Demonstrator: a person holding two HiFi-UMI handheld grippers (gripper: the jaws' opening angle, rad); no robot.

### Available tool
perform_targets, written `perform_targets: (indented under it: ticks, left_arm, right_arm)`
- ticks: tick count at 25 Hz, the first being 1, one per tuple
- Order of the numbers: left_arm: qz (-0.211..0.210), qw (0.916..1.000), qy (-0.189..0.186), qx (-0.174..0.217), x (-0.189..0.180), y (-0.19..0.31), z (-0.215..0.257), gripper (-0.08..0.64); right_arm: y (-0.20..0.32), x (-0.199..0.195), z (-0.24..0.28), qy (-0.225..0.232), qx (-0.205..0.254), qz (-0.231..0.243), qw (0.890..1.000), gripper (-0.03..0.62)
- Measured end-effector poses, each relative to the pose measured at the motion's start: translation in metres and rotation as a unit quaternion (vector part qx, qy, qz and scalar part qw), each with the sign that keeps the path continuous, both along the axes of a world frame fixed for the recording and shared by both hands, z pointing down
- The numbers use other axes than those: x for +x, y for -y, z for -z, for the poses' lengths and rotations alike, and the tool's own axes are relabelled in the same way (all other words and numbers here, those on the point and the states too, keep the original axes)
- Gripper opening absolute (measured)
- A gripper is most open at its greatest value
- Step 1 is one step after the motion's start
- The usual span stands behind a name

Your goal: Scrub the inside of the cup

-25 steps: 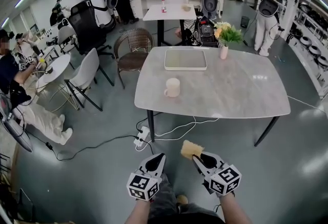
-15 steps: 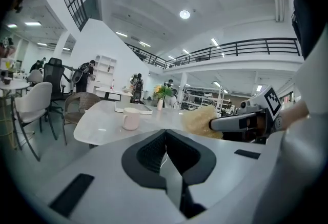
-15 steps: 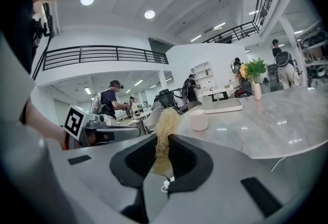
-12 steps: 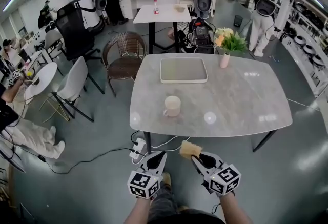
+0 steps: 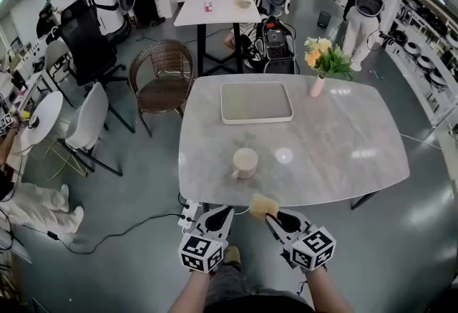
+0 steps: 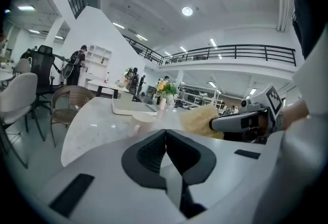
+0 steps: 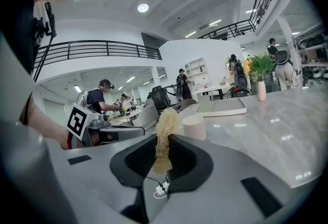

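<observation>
Glossy marble-look table, matt, perhaps ceramic cup, rough fibrous sponge

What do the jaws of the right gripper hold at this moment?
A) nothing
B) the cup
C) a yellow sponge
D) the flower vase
C: the right gripper has its jaws shut on the yellow sponge; the cup stands free on the table.

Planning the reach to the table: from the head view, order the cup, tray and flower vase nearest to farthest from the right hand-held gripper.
From the right hand-held gripper, shut on the sponge:
1. Cup, just ahead, slightly left.
2. Tray, beyond the cup.
3. Flower vase, farthest back, right of the tray.
</observation>
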State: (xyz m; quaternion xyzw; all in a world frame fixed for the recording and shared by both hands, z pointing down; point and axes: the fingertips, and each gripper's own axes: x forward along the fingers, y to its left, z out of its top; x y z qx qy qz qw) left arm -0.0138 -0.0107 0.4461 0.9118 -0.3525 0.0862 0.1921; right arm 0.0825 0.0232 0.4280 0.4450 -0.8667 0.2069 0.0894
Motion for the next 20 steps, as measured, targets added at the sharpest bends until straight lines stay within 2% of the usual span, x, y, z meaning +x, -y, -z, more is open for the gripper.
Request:
perform_targets:
  ticks: [10,20]
  left_arm:
    - [-0.027,0.9996,-0.010,-0.005,0.004,0.043,-0.006,0.014]
    - [-0.027,0.9994,-0.014,-0.016,-0.009,0.064,-0.018,0.014]
  right_arm:
    - [0.036,-0.006,-0.004,-0.012,-0.009,-0.011,1.000,0.063]
    - [0.056,-0.014,-0.008,-0.006,-0.011,-0.023,1.000,0.063]
